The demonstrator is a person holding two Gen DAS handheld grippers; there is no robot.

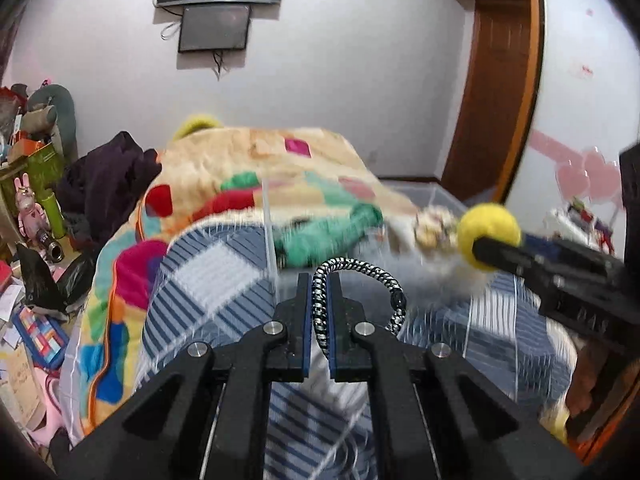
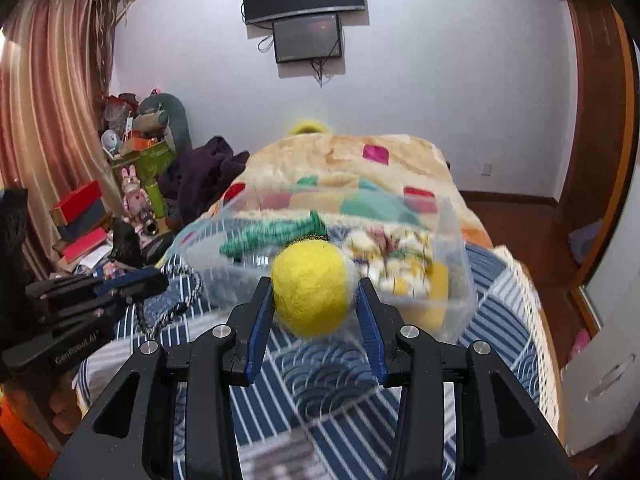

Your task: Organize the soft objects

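Observation:
My left gripper (image 1: 320,280) is shut on a black-and-white braided rope (image 1: 360,276) that loops out to the right above the blue striped bedding. My right gripper (image 2: 316,284) is shut on a yellow felt ball (image 2: 310,288), held just before a clear plastic box (image 2: 456,280). In the left wrist view the ball (image 1: 488,232) and right gripper (image 1: 476,246) come in from the right over the box (image 1: 270,232). The box holds a green soft toy (image 2: 272,232) and a patterned soft item (image 2: 400,256). The left gripper (image 2: 160,276) shows at the left of the right wrist view.
The box rests on a bed with a blue striped quilt (image 2: 320,380) and a colourful patchwork blanket (image 2: 340,160) behind. Cluttered boxes and toys (image 2: 132,168) stand at the left. A wooden door frame (image 1: 500,80) and white cabinet (image 2: 608,360) are at the right.

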